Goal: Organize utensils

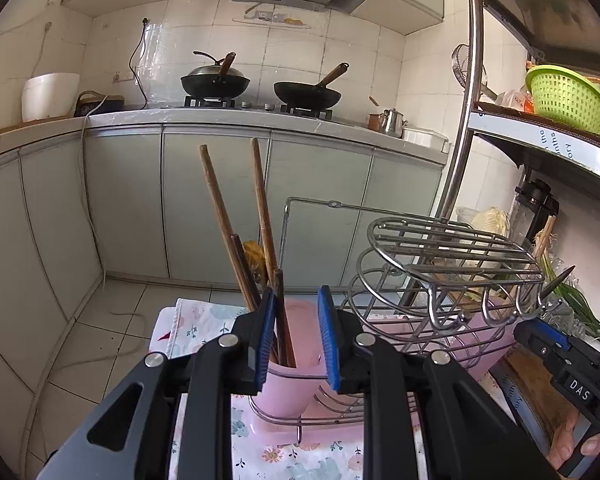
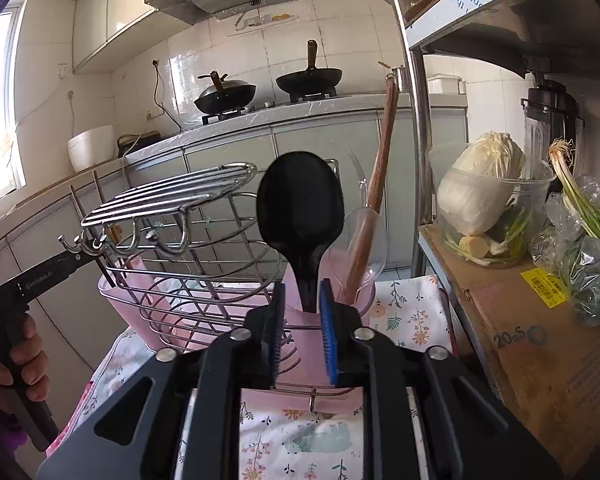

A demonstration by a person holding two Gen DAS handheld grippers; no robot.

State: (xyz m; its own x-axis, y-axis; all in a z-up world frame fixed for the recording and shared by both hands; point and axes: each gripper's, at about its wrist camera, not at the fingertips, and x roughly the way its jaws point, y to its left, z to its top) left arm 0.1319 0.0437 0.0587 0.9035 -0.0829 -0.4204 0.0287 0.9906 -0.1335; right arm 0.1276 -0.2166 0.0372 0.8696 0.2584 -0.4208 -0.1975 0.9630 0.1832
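"DAS" – right gripper [image 1: 576, 384]; "Genrobot.AI" – left gripper [image 2: 40, 278].

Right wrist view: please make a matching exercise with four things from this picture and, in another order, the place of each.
Things:
1. black plastic spoon
2. pale napa cabbage
3. two black woks
4. yellow barcode label

Places:
A. on the brown cardboard box
B. on the gas stove
C. standing in the pink utensil cup
D. in the clear plastic tub

Pairs: 1-C, 2-D, 3-B, 4-A
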